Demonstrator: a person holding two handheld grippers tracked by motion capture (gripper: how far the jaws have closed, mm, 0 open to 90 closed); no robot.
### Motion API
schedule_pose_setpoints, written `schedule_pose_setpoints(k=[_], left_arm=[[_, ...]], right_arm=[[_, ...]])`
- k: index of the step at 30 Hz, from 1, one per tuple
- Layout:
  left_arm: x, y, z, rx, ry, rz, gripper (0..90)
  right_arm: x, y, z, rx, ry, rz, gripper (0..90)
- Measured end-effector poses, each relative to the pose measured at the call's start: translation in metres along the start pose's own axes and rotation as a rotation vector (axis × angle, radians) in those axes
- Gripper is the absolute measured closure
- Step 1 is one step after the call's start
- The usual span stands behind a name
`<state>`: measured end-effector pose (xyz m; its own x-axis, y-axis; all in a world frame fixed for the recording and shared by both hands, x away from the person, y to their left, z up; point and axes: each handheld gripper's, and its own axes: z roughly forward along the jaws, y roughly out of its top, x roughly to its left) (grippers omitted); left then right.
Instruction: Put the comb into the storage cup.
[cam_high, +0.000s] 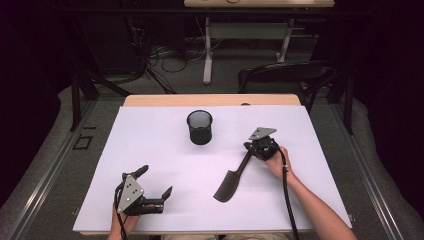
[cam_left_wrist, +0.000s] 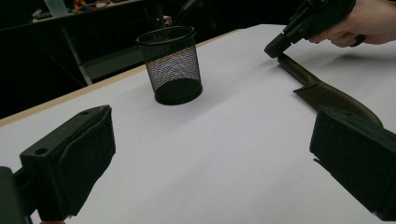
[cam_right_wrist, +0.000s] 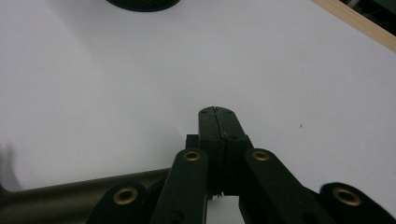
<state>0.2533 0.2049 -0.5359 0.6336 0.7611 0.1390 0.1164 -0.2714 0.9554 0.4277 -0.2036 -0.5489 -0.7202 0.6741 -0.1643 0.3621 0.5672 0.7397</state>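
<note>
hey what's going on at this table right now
A person is working at a white table with a gripper in each hand. The right gripper has its fingers pressed together at the handle end of a dark spatula-like tool, which lies flat on the table; whether it truly grips the handle is hard to tell. The left gripper sits open near the front edge, holding nothing. A black mesh cup stands upright toward the back, apart from both grippers.

Counter (cam_high: 150, 150): white top w/ wood edge at far side. On it: black mesh cup (cam_high: 200, 127) upright near far-centre; dark spatula (cam_high: 233, 180) flat at right-centre, blade toward near edge, apart from cup.
</note>
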Motion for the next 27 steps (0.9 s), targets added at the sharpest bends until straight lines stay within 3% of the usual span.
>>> schedule_pose_setpoints(k=[27], left_arm=[[0.0007,0.0001,-0.0015,0.003,0.000,0.006,0.1]], right_arm=[[-0.0030,-0.0058,-0.0028,0.090,0.030,0.016,90.0]])
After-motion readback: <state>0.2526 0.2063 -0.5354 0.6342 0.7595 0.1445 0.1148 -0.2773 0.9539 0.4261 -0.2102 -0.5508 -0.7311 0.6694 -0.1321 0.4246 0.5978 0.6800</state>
